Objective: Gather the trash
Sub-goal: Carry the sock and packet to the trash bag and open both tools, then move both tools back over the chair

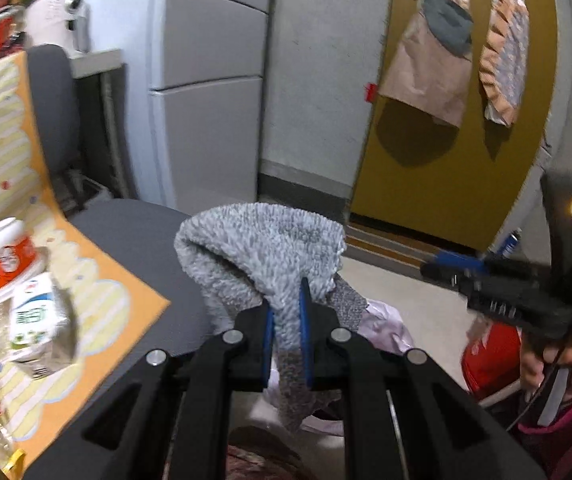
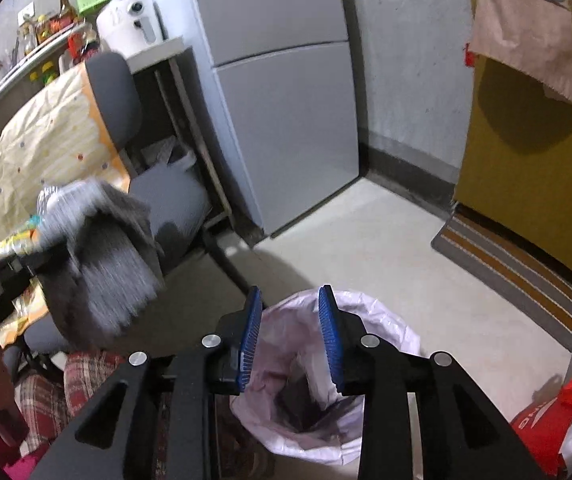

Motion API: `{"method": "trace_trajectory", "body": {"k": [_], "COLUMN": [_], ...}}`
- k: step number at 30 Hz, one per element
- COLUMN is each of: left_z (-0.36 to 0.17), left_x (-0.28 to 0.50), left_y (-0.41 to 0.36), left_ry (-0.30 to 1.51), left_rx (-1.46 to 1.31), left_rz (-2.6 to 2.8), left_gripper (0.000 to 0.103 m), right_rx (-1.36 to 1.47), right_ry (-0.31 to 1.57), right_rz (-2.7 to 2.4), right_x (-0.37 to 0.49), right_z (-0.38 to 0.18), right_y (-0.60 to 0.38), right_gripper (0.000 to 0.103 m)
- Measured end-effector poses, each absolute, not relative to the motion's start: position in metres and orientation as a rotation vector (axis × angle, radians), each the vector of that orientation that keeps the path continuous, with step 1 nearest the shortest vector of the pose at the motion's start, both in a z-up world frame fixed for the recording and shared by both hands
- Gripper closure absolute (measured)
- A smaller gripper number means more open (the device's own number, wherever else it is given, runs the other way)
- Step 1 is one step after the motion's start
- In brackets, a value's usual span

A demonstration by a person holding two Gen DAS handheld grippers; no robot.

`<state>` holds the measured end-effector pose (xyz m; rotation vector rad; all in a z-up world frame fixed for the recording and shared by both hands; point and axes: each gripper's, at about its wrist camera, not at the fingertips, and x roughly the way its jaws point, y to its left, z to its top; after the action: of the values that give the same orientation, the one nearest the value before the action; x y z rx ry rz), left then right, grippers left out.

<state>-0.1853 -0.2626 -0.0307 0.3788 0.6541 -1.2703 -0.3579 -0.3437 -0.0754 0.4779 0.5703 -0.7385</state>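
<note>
Grey floor (image 2: 365,248) by fridge (image 2: 286,120) | left gripper (image 1: 287,334) clamps grey cloth (image 1: 262,248) above white trash bag (image 2: 381,320) | right gripper (image 2: 289,336) parted, empty, over bag

Bin bag (image 2: 381,320) mouth lay open and unobstructed directly below right gripper (image 2: 289,336) fingers. Grey cloth (image 1: 262,256) hung over its left side, chair seat (image 2: 178,196) beyond. Bare floor (image 2: 365,240) ahead, clear to the fridge (image 2: 286,120).
</note>
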Motion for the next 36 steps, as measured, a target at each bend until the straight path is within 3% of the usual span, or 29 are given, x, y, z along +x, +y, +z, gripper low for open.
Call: {"method": "trace_trajectory", "body": {"k": [8, 10, 14, 15, 22, 36], "left_z": [-0.054, -0.062, -0.075, -0.076, -0.070, -0.026], "left_x": [-0.224, -0.232, -0.239, -0.239, -0.222, -0.127], "left_y": [-0.311, -0.322, -0.339, -0.343, -0.329, -0.173], "left_ry": [0.696, 0.710, 0.733, 0.735, 0.707, 0.627], "left_rx": [0.477, 0.518, 0.572, 0.578, 0.561, 0.289], "left_rz": [-1.413, -1.423, -1.411, -1.404, -1.309, -0.819], "left_gripper": [0.093, 0.088, 0.055, 0.052, 0.051, 0.046], "right_rx": [0.442, 0.441, 0.454, 0.460, 0.458, 0.338], "right_ry": [0.418, 0.409, 0.408, 0.411, 0.415, 0.395], "right_rz": [-0.830, -0.842, -0.848, -0.845, -0.822, -0.541], "right_x": [-0.400, -0.403, -0.403, -0.403, -0.396, -0.310], "right_z": [-0.050, -0.047, -0.050, -0.051, -0.050, -0.025], "right_y": [-0.354, -0.359, -0.363, -0.363, -0.359, -0.290], "right_gripper": [0.071, 0.071, 0.071, 0.071, 0.071, 0.070]}}
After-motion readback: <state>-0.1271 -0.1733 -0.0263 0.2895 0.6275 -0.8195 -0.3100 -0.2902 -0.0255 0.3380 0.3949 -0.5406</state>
